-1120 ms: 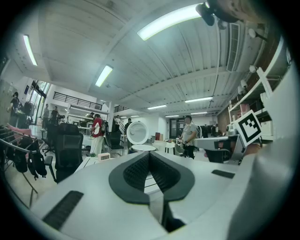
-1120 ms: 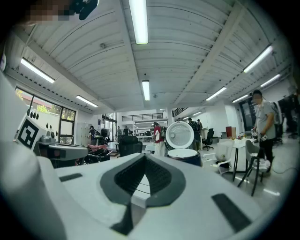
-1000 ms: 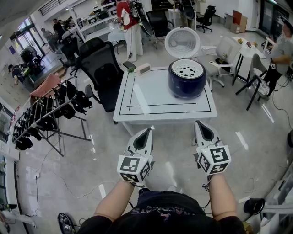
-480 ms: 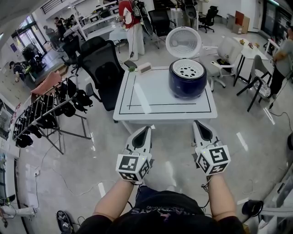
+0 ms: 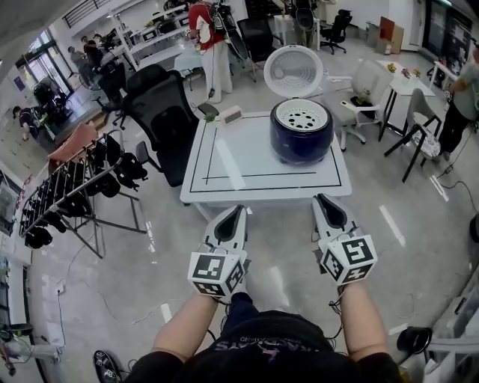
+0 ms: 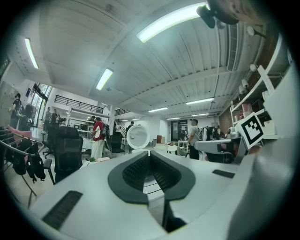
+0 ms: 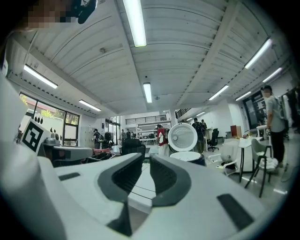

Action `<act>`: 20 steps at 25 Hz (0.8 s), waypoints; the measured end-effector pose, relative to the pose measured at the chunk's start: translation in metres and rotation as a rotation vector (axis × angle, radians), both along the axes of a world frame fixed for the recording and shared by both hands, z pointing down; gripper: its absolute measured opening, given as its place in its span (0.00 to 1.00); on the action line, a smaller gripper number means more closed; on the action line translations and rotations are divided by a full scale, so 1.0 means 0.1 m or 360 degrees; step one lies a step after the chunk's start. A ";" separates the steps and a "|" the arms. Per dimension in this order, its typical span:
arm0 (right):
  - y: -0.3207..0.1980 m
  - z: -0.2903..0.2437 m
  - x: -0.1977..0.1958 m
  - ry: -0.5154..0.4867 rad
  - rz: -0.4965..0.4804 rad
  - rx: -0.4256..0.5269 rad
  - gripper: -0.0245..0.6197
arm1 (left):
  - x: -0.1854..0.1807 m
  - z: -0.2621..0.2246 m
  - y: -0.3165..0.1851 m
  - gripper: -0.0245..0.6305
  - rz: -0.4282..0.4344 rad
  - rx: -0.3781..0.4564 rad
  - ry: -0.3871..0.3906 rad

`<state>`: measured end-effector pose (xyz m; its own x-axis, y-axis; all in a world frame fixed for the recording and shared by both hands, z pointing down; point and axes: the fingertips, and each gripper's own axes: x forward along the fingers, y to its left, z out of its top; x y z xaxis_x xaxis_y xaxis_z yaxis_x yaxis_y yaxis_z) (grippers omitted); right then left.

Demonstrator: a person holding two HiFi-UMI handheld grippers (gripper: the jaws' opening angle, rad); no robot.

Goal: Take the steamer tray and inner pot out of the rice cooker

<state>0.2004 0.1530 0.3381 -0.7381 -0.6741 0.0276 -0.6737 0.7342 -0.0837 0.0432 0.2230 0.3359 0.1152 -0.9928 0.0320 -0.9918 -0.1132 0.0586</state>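
Left gripper [image 5: 238, 213] jaws clenched on nothing, right gripper [image 5: 323, 200] jaws just cracking open and empty, both short of the table [image 5: 224, 187]; this looks like the approach, next needing wider jaws to reach the steamer tray [image 5: 300, 116] in the rice cooker [image 5: 301, 143] near twelve o'clock.

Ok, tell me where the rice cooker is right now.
In the head view the rice cooker stands on the far right part of the white table, its lid open behind it. A black chair stands left of the table.

I'm in some big open-plan office-lab: black office chairs [image 5: 161, 108], rows of desks [image 5: 150, 39], strip lights [image 7: 133, 21] overhead, people [image 5: 203, 22] standing about.
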 end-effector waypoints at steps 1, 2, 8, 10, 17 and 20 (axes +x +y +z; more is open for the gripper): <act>-0.03 -0.02 0.00 -0.0015 -0.0004 0.0009 0.14 | 0.02 -0.01 -0.04 0.08 0.0018 0.0009 -0.0001; -0.06 -0.04 -0.01 -0.0030 -0.0002 0.0022 0.24 | 0.03 -0.02 -0.09 0.17 0.0041 0.0018 -0.0006; -0.27 -0.13 -0.07 -0.0005 0.0060 0.0085 0.45 | -0.02 -0.06 -0.33 0.56 0.0074 0.0052 -0.0085; -0.34 -0.16 -0.11 0.0005 0.0071 0.0101 0.45 | -0.08 -0.09 -0.41 0.56 0.0084 0.0063 -0.0081; -0.72 -0.18 -0.43 0.0021 0.0121 0.0096 0.45 | -0.46 -0.12 -0.81 0.56 0.0111 0.0062 -0.0074; -0.94 -0.17 -0.59 0.0038 0.0146 0.0084 0.45 | -0.65 -0.11 -1.03 0.56 0.0128 0.0053 -0.0064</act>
